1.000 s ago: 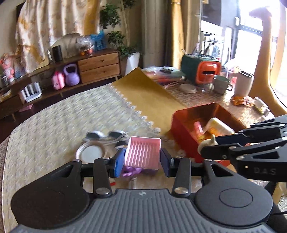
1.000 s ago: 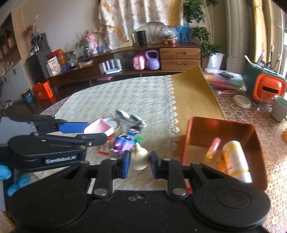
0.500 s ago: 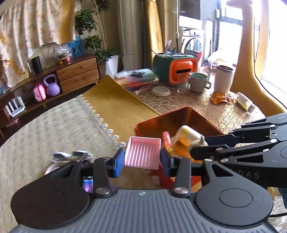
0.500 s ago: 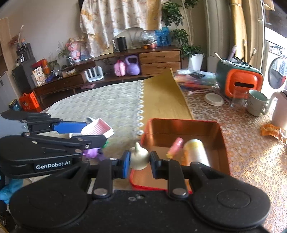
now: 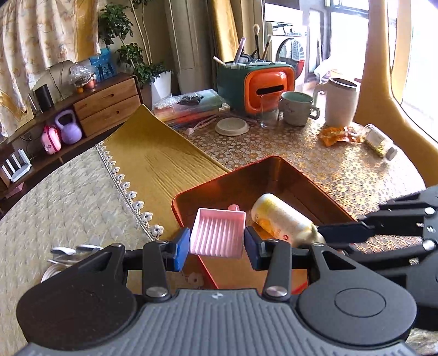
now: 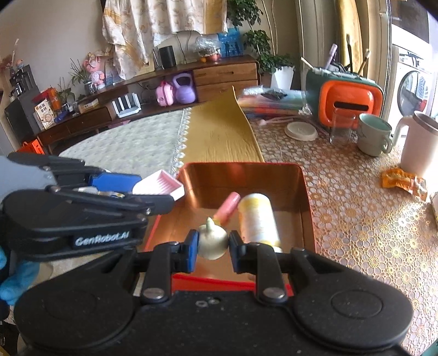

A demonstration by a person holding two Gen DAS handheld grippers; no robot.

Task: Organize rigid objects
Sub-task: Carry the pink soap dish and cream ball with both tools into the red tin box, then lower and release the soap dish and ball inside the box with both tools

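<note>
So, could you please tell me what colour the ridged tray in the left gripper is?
Pink; the ridged tray shows best in the left wrist view.

Living rm, bright daylight from window [image 5: 418, 68] at right, glare on the patterned gold tablecloth [image 5: 342, 169]. Far wall: low wooden sideboard [image 6: 153, 93] w/ two drawers [image 5: 106, 105], open shelf below holding a purple kettlebell [image 6: 184, 91] & pink case [image 6: 164, 94]. Floral curtain [image 6: 153, 24] hangs above it; black speaker [image 6: 167, 56] on top. Potted plant [image 5: 137, 63] in white pot by tall beige drapes [image 5: 191, 41]. Washing machine [image 6: 413, 87] seen at right edge. Cream quilted cloth [image 5: 60, 202] w/ lace trim & mustard runner [image 5: 156, 153] cover the near table. Floor dark, barely visible.
</note>
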